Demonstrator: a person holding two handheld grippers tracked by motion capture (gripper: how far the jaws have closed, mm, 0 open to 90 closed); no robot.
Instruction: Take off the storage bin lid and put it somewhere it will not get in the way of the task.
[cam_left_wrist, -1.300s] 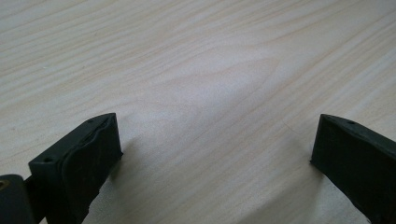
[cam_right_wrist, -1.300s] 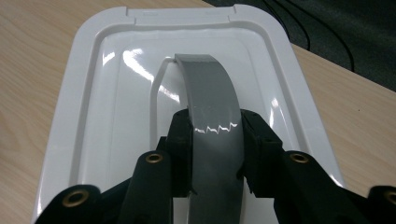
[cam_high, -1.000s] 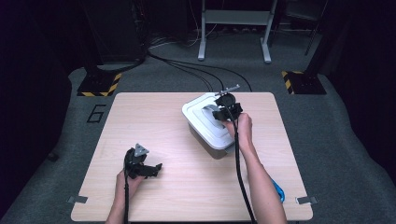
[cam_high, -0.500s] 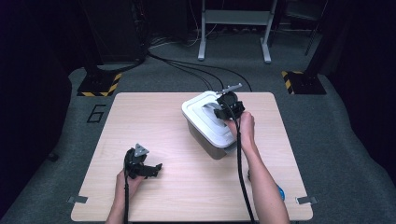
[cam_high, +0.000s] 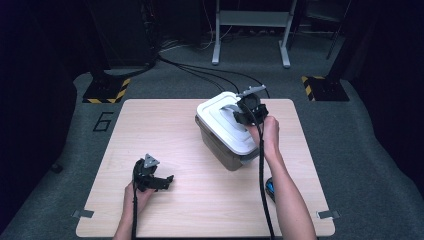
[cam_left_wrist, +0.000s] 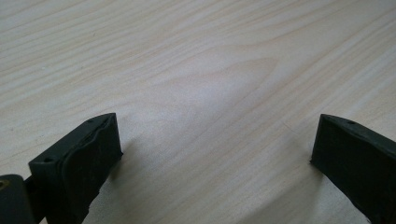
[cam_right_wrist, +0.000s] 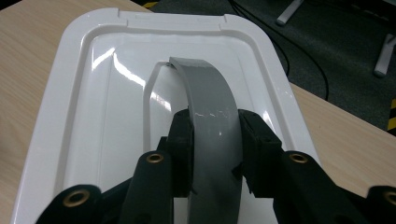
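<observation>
A grey storage box with a white lid (cam_high: 225, 125) stands on the right half of the wooden table (cam_high: 165, 125). A grey arched handle (cam_right_wrist: 212, 112) rises from the lid (cam_right_wrist: 93, 93). My right gripper (cam_right_wrist: 215, 144) is shut on that handle, one jaw pressing each side; from above the right gripper (cam_high: 246, 111) sits over the lid's far right end. My left gripper (cam_high: 159, 181) rests low over the table's front left, held in a hand. Its jaws stand wide apart in the left gripper view (cam_left_wrist: 212, 154) with only bare wood (cam_left_wrist: 196, 70) between them.
A small blue object (cam_high: 270, 187) lies beside the right forearm near the table's front right. Black cables (cam_high: 200, 72) run across the grey floor behind the table. Yellow-black striped blocks (cam_high: 105, 90) stand at the back corners.
The right gripper and the handle it holds have shifted slightly; the box looks unmoved. The left gripper has stayed in place.
</observation>
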